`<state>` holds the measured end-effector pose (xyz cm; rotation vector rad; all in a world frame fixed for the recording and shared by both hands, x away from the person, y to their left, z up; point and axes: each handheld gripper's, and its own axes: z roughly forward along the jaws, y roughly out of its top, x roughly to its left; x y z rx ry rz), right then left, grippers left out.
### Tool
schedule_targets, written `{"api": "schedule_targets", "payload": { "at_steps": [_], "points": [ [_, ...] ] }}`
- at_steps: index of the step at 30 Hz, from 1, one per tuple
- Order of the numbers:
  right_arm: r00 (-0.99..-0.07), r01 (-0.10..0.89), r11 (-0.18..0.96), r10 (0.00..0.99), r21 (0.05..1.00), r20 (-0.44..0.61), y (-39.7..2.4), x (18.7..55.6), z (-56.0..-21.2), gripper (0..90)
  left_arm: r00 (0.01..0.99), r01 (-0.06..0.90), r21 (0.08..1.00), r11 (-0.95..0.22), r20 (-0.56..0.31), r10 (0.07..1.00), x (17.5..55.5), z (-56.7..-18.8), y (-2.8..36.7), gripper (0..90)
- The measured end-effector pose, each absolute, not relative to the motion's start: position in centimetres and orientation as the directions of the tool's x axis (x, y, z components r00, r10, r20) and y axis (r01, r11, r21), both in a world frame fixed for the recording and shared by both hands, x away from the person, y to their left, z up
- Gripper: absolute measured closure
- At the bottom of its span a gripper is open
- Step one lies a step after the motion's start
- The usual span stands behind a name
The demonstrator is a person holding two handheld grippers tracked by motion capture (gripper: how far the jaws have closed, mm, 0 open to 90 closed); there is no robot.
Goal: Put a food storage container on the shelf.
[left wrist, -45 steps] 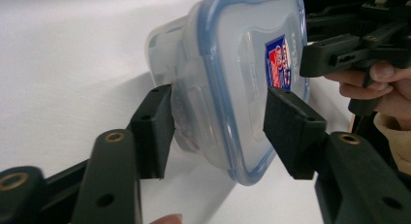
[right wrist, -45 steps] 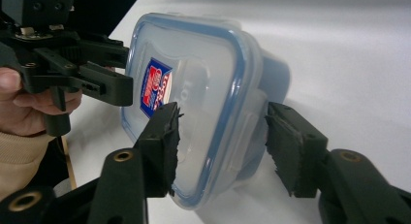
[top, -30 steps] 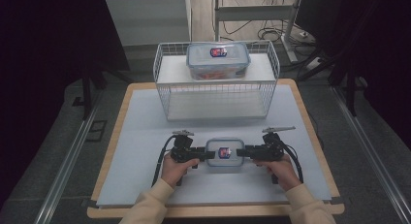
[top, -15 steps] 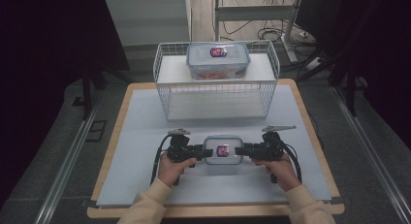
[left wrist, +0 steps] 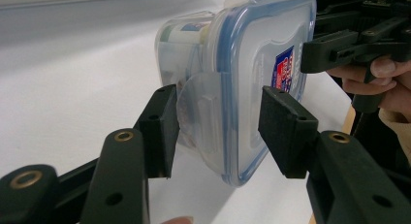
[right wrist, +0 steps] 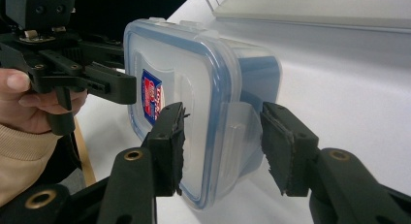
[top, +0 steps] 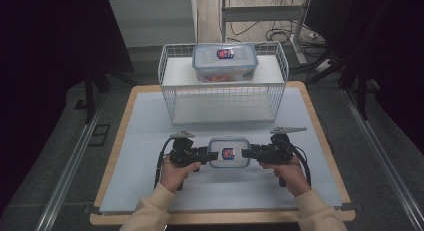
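Observation:
A small clear container with a blue-sealed lid and a red-blue label hangs just above the mat between my two grippers. My left gripper clamps its left end, one jaw on the lid and one on the base. In the left gripper view the jaws straddle the latch flap of the container. My right gripper clamps the opposite end the same way. The right gripper view has its jaws pressed on lid and base of the container.
A white wire basket stands at the back of the table, with a second, larger lidded container on its top board. A pale blue mat covers the wooden table. Dark floor and metal rails flank both sides.
The small container has risen slightly and shifted a little toward the basket, carried by both grippers. The left hand lifted most.

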<state>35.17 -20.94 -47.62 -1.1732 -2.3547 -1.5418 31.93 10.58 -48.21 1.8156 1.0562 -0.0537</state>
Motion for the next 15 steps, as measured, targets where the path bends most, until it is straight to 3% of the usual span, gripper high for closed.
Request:
{"api": "schedule_targets", "payload": {
  "at_steps": [15],
  "points": [
    [-0.729, 0.597, 0.184, 0.531, 0.781, 0.432, -20.5, 34.5, -45.4, 52.3, 0.641, 0.636, 0.763, -0.119, -0.436, 0.631, 31.3, -45.9, 11.2, 50.2]
  ]
}}
